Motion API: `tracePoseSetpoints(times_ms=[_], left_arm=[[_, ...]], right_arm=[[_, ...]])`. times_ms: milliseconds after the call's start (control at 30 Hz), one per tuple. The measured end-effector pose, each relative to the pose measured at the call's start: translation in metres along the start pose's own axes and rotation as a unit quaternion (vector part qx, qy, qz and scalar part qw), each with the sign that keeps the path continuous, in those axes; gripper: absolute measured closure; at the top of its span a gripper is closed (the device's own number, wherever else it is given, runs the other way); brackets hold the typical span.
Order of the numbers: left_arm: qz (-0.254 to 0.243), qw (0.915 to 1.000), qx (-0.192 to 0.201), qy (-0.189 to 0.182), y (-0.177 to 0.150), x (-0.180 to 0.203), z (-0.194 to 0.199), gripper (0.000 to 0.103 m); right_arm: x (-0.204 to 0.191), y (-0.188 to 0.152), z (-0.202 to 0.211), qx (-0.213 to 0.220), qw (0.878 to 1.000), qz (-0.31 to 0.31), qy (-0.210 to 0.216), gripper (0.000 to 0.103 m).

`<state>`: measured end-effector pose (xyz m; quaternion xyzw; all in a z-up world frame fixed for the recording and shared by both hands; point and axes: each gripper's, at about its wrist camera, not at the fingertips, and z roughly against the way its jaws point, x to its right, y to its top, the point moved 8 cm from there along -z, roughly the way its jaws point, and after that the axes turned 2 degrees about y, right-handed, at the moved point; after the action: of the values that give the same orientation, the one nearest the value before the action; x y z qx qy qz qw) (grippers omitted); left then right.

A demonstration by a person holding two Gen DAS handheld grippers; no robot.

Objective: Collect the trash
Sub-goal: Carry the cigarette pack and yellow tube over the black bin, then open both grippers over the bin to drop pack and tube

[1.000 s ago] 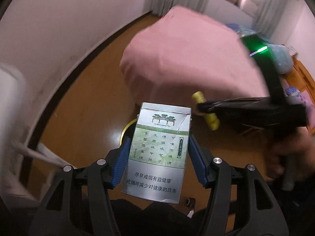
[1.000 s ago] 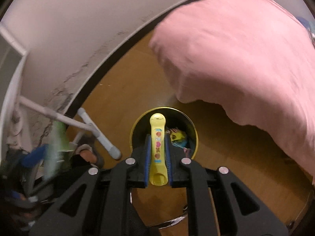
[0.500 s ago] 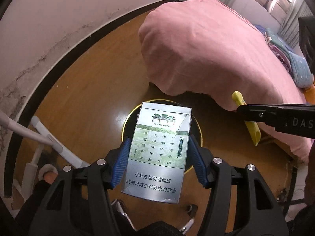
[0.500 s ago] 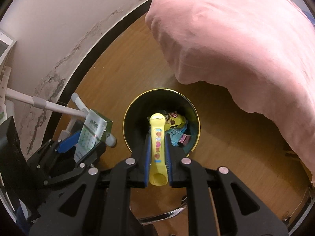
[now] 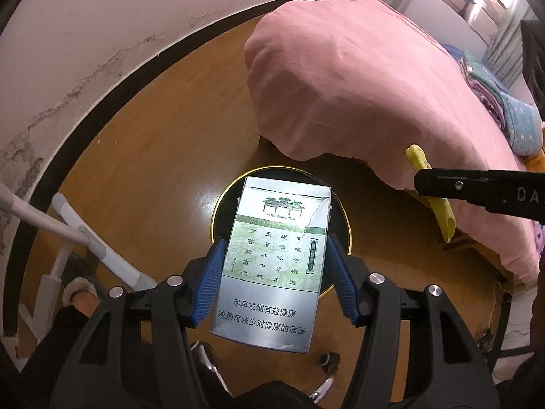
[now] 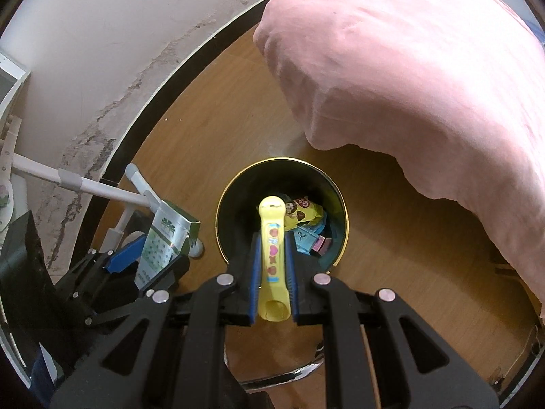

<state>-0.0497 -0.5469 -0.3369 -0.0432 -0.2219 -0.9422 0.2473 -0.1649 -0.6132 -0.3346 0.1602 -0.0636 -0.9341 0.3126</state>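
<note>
Left wrist view: left hand-held gripper (image 5: 272,272) clamped on a silver-and-green cigarette pack (image 5: 272,262), blue pads (image 5: 211,283) pressing its two long side faces, pack upright and directly above the black gold-rimmed bin (image 5: 344,218). Likely light, thin card, a tear already showing near the top right corner; easily crushed, so best held by the narrow sides as now, gently.

Right wrist view: right hand-held gripper (image 6: 272,266) closed tight on a yellow plastic tube (image 6: 272,248) printed with pink shapes, tip pointing down into the bin (image 6: 221,211). Probably light, stiff and smooth, prone to slipping; mid-length grip suits it.

Inside the bin, colourful wrappers (image 6: 306,225) at the bottom. Behind the bin, a bed under a pink cover (image 6: 425,68). Left of the bin, white tube frame legs (image 6: 102,191) on the wooden floor (image 6: 211,129), against a stained wall.
</note>
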Motion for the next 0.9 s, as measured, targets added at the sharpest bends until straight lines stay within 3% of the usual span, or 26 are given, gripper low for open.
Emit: tracePoseSetpoints(times_ms=[233, 300, 367, 667, 900], left_arm=[[0.006, 1.0000, -0.001, -0.006, -0.002, -0.002, 0.001, 0.045], [0.006, 1.0000, -0.002, -0.007, -0.003, -0.003, 0.002, 0.045], [0.005, 1.0000, -0.003, -0.007, -0.003, -0.002, 0.002, 0.045], [0.005, 0.9998, -0.013, -0.014, -0.003, 0.002, -0.003, 0.045], [0.002, 0.9997, -0.014, -0.020, -0.003, 0.005, -0.003, 0.033]], right_arm=[[-0.009, 0.002, 0.002, 0.004, 1.000, 0.011, 0.003, 0.087], [-0.010, 0.002, 0.003, 0.005, 1.000, 0.013, 0.001, 0.075], [-0.009, 0.005, 0.006, 0.014, 1.000, 0.011, -0.001, 0.049], [-0.008, 0.008, 0.010, 0.024, 1.000, 0.005, -0.006, 0.039], [-0.008, 0.010, 0.010, 0.026, 1.000, 0.008, -0.007, 0.038]])
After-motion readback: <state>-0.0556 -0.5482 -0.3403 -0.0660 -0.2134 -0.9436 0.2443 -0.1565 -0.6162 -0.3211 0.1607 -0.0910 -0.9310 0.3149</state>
